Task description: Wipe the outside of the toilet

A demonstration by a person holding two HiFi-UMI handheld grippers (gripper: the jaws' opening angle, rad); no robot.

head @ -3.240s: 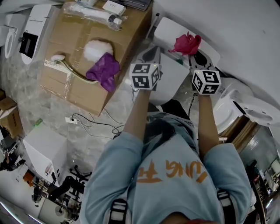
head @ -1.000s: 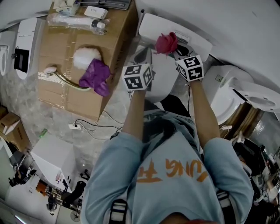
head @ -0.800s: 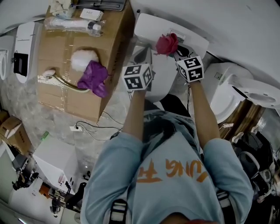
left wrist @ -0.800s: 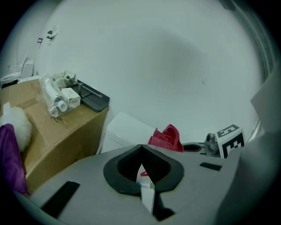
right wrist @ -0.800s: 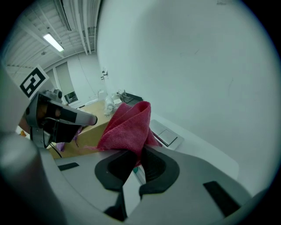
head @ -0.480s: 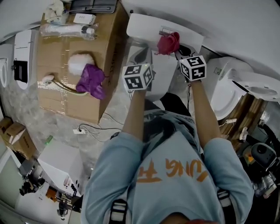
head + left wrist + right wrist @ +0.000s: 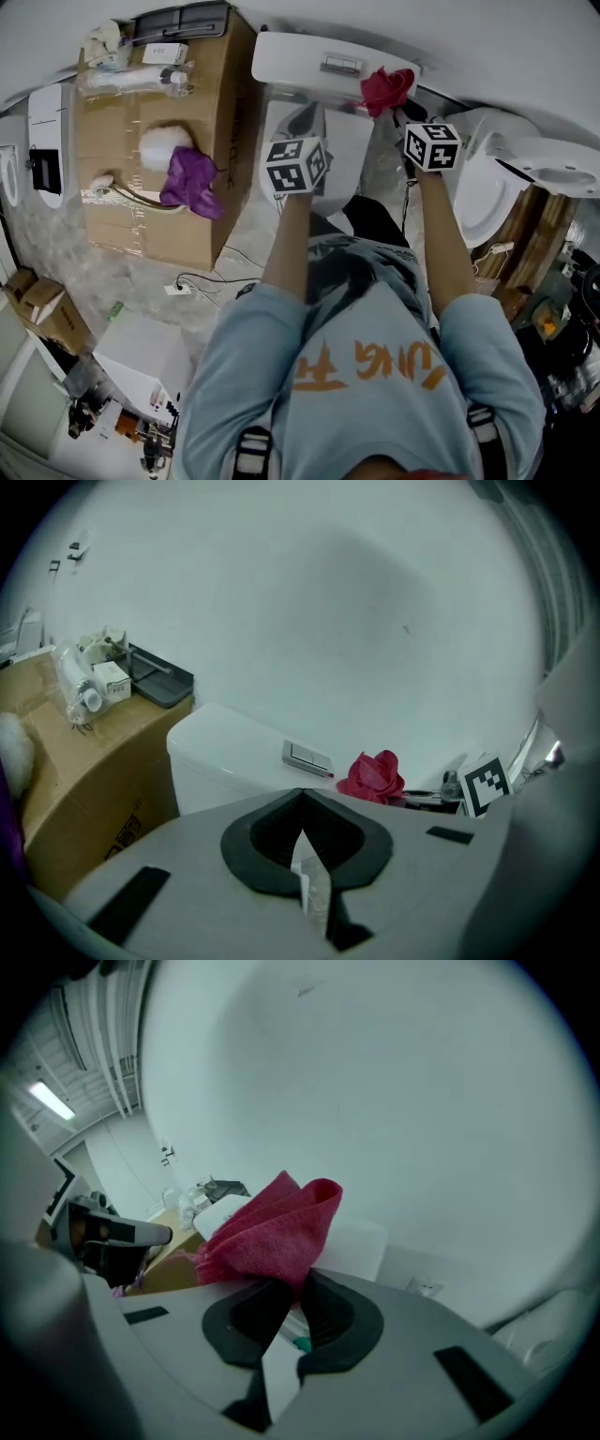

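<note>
The white toilet tank (image 7: pixel 300 58) with its flush button (image 7: pixel 339 66) lies at the top of the head view. A red cloth (image 7: pixel 386 89) rests on the tank's right end, and my right gripper (image 7: pixel 396 110) is shut on it. In the right gripper view the cloth (image 7: pixel 272 1227) bunches up above the jaws, with the tank (image 7: pixel 361 1234) behind it. My left gripper (image 7: pixel 306 120) hovers over the toilet lid (image 7: pixel 352 155), shut and empty. The left gripper view shows the tank (image 7: pixel 234 757), the button (image 7: pixel 307 756) and the cloth (image 7: pixel 373 775) ahead of that gripper (image 7: pixel 302 796).
A cardboard box (image 7: pixel 127 211) stands left of the toilet, carrying a purple cloth (image 7: pixel 192 178), a white fluffy pad (image 7: pixel 157 145), a wrapped bottle (image 7: pixel 131 77) and a black tray (image 7: pixel 183 21). A second white toilet (image 7: pixel 511 173) stands at the right. Cables (image 7: pixel 211 281) trail on the floor.
My right gripper has carried the red cloth rightwards along the tank top, from beside the flush button to the tank's right end. The left gripper has stayed put.
</note>
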